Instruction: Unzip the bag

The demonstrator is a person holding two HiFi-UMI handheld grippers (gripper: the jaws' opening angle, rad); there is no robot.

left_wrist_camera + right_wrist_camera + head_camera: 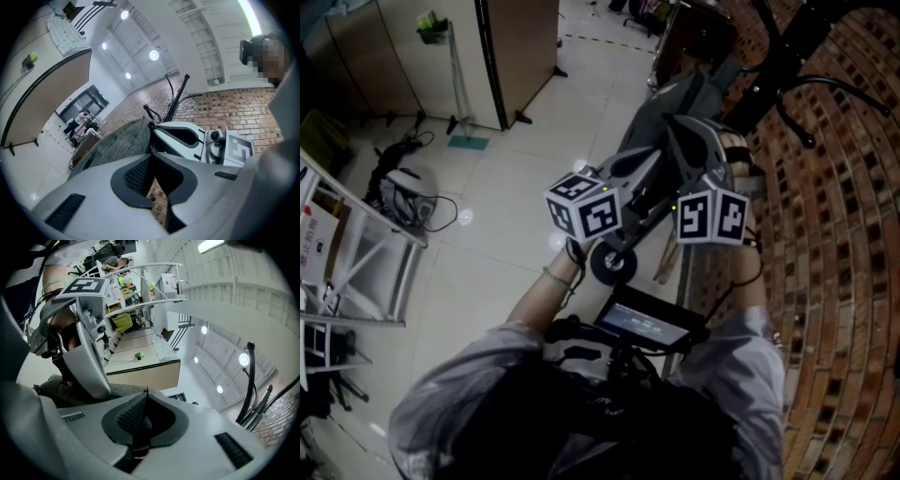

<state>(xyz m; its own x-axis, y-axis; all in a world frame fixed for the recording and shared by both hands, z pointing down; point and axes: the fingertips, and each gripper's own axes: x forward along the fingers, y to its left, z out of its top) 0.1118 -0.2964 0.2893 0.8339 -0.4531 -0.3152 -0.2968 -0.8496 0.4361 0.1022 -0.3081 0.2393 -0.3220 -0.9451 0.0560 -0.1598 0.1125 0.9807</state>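
Bag (pixel 684 94), long axis apparently roughly upright

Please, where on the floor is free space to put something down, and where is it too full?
Bare tiles lie between the partition and the grey bag, and between the white rack and the person's left forearm. It is crowded around the cable heap, and by the brick wall, where the black stand and the bag are.
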